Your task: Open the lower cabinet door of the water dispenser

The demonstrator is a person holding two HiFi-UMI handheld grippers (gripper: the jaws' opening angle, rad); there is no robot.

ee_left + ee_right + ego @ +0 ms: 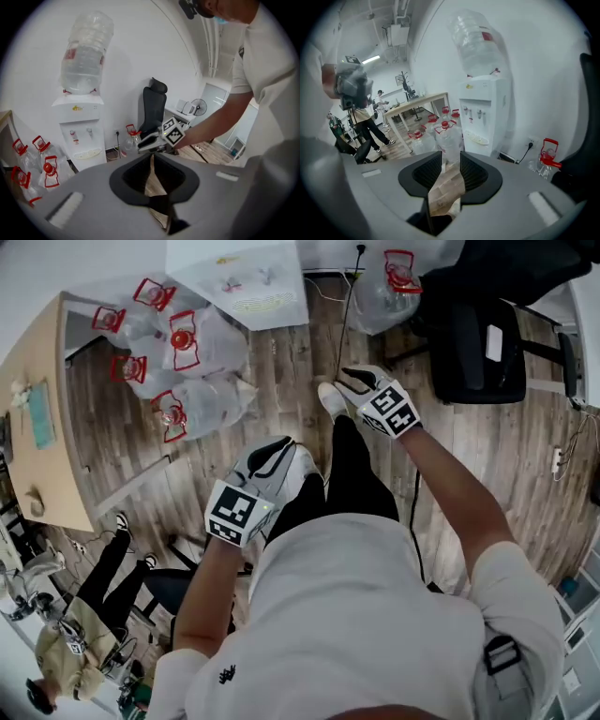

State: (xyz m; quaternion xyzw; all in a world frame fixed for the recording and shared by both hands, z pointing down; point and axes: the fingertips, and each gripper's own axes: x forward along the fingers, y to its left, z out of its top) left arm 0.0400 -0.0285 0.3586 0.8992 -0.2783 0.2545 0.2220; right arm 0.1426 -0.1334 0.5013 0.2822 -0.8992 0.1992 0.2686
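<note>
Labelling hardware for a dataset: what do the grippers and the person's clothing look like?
The left gripper and right gripper have pale grey shells, black jaws and a cube of black-and-white square markers. The person wears a white short-sleeved T-shirt.

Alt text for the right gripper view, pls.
Right gripper with fingers apart and nothing between them, aimed at a white water dispenser topped by an upturned bottle. Red-capped jugs stand to the dispenser's left by a wooden table, and people stand far back on the left.
</note>
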